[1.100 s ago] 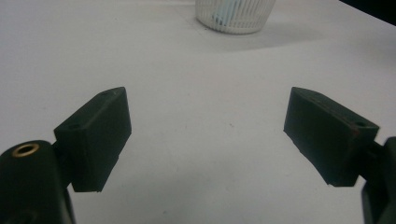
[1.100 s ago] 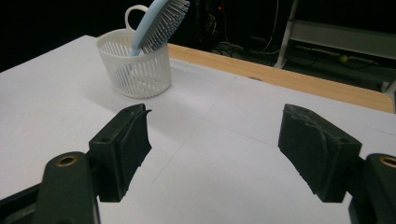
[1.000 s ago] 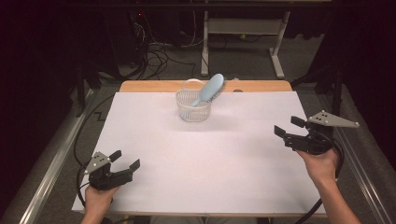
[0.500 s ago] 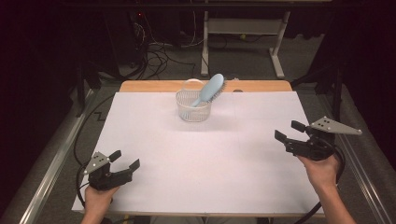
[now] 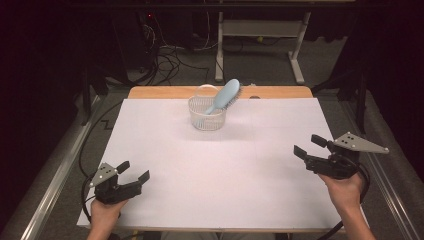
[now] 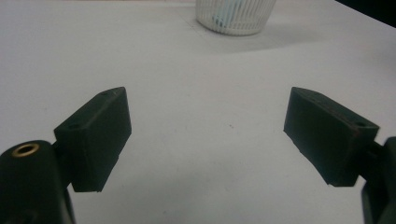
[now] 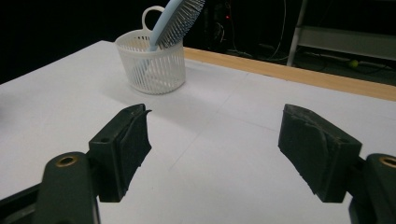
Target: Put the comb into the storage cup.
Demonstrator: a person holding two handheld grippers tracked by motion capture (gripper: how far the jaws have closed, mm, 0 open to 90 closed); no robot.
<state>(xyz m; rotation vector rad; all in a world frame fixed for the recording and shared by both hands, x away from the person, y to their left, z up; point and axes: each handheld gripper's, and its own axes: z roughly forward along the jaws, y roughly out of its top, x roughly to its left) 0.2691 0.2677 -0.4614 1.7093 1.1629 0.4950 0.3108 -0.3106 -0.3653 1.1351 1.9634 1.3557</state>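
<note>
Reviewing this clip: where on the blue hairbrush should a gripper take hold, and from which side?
Grip the hairbrush by its head, probably from above: the handle end sits down inside the white basket, while the head leans out over the rim, up and to the right in the high view. Close on its narrow edges, not the bristles.

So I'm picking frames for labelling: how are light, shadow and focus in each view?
High view: sheet evenly lit, surroundings dark. Left gripper view: dim, jaws soft, basket casts a shadow to its right. Right gripper view: basket and brush sharp, jaws blurred.

Hairbrush (image 5: 224, 96) standing in basket (image 5: 206, 120), far on table (image 5: 220, 175)
</note>
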